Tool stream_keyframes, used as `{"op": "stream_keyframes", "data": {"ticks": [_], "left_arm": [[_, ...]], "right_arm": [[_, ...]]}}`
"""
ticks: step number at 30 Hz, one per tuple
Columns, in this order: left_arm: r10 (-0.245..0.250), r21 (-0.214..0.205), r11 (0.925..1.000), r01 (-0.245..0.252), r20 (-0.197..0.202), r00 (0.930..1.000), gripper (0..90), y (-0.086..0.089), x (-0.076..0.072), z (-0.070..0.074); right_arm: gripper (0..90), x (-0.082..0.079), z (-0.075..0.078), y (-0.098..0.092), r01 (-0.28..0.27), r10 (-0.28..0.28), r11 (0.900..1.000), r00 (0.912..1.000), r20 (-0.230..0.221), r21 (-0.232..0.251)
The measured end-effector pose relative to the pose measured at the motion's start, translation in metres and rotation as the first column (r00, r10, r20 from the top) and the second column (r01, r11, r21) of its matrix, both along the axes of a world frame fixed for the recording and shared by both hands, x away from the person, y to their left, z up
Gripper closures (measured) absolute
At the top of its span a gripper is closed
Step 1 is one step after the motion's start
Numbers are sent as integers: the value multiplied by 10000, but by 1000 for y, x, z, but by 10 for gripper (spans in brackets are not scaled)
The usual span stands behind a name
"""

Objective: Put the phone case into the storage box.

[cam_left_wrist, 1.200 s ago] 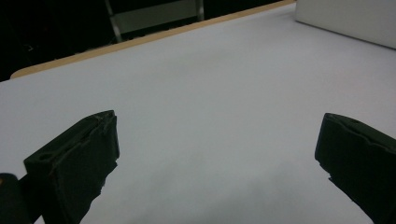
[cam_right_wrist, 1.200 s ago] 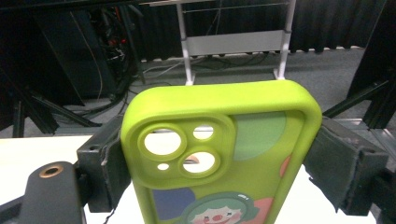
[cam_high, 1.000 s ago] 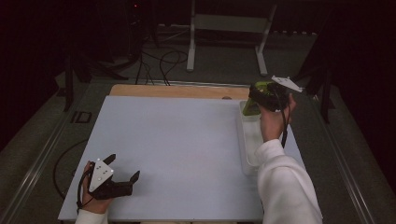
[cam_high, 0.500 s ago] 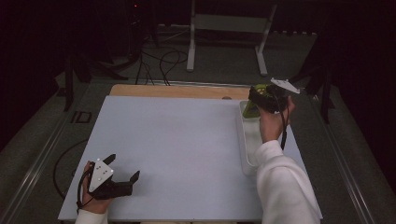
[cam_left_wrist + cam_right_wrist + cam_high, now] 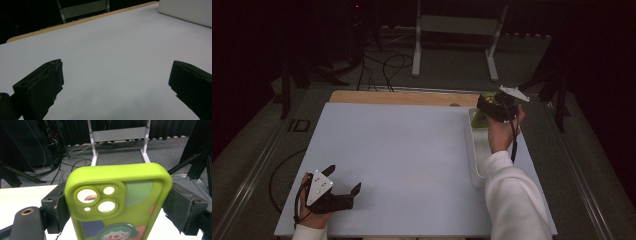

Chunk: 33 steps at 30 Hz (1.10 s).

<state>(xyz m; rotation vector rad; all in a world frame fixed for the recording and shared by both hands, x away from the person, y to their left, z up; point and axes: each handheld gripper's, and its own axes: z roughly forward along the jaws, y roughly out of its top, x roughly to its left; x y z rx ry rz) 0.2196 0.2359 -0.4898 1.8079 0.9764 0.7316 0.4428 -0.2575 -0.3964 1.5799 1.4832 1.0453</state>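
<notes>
A lime-green phone case (image 5: pixel 117 202) with camera cut-outs and a clown picture stands upright between the jaws of my right gripper (image 5: pixel 117 207), which is shut on its two long sides. From above, that gripper (image 5: pixel 494 107) is held in the air over the far end of a white tray (image 5: pixel 475 160) at the table's right, with the green phone case (image 5: pixel 482 120) partly hidden under it. My left gripper (image 5: pixel 343 186) rests open at the near left of the white table top (image 5: pixel 402 150); its jaws stand wide apart over bare surface (image 5: pixel 117 82).
A wooden strip (image 5: pixel 402 98) runs along the table's far edge. Beyond it stand a white metal stand (image 5: pixel 457 35) and cables (image 5: pixel 387 62) on the floor. The white tray's wall (image 5: pixel 187 11) appears at the upper right in the left gripper view.
The right gripper with the phone case has risen slightly and drifted a little to the right over the tray's far end. The left gripper has not moved.
</notes>
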Motion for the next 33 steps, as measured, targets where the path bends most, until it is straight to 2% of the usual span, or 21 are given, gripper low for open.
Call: {"op": "stream_keyframes", "data": {"ticks": [29,33], "left_arm": [[-1,-4,10000,1,14,10000,4,0,-1,0],[-1,-12,10000,1,6,10000,4,0,-1,-1]], "right_arm": [[161,6,-13,4,50,-52,10000,9998,-199,-84],[161,7,-17,3,105,-104,9999,9996,-270,30]]}}
